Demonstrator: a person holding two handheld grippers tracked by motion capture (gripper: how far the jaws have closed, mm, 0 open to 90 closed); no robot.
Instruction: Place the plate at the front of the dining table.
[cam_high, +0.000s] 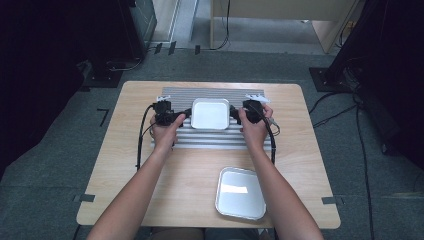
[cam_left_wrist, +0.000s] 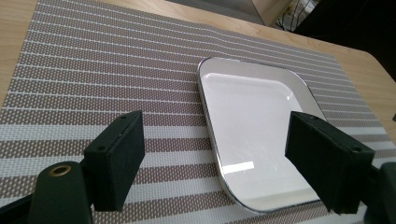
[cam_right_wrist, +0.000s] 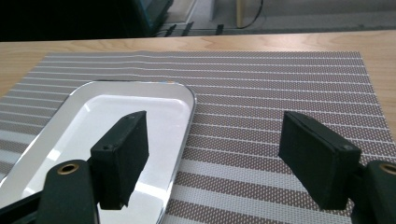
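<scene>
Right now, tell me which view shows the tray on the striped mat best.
The high view: the whole tray on the mat shows, square on the striped mat, between both grippers. The left gripper view shows most of it past one jaw; the right gripper view shows one corner part.

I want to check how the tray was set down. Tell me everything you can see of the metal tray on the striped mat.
The metal tray is a shallow, shiny rounded square with a raised rim and nothing in it. It lies flat near the middle of the striped mat. The left hand-held gripper and right hand-held gripper flank its sides, jaws open, not pressing on it.
</scene>
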